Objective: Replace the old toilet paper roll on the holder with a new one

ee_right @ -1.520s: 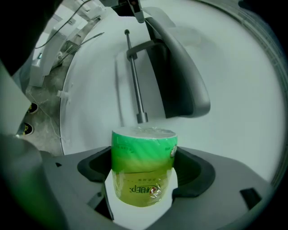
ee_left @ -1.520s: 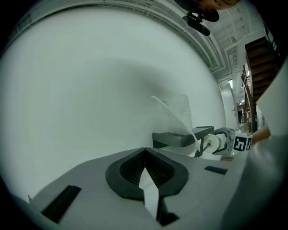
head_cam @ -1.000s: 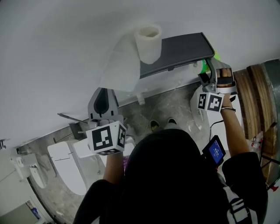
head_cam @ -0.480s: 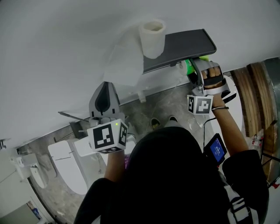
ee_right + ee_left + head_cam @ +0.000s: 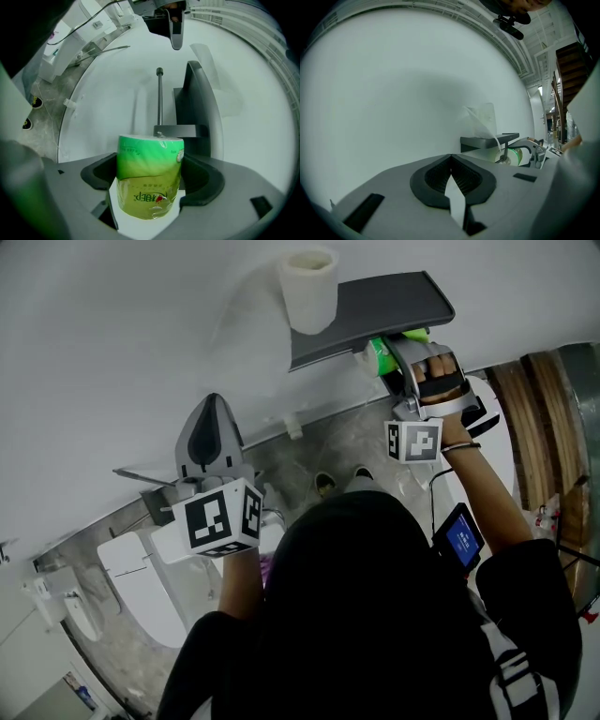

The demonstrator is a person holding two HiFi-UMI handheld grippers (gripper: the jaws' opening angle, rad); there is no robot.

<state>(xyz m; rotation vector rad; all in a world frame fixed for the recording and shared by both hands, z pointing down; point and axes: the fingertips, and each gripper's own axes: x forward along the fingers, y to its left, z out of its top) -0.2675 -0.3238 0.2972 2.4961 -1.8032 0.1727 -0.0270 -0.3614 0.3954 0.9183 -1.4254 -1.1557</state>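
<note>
Green-wrapped new roll (image 5: 149,178), clamped in the right gripper (image 5: 150,161), has moved nearer the holder (image 5: 370,315); left gripper (image 5: 450,157) looks closed, empty.

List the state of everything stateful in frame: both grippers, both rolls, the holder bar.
left gripper: shut, nothing gripped.
right gripper: shut on new roll.
new roll: green wrapper on, held short of the bar, not mounted.
holder bar: bare.
old roll: off the bar, standing on end on the gray shelf.
small screen: lit blue.
</note>
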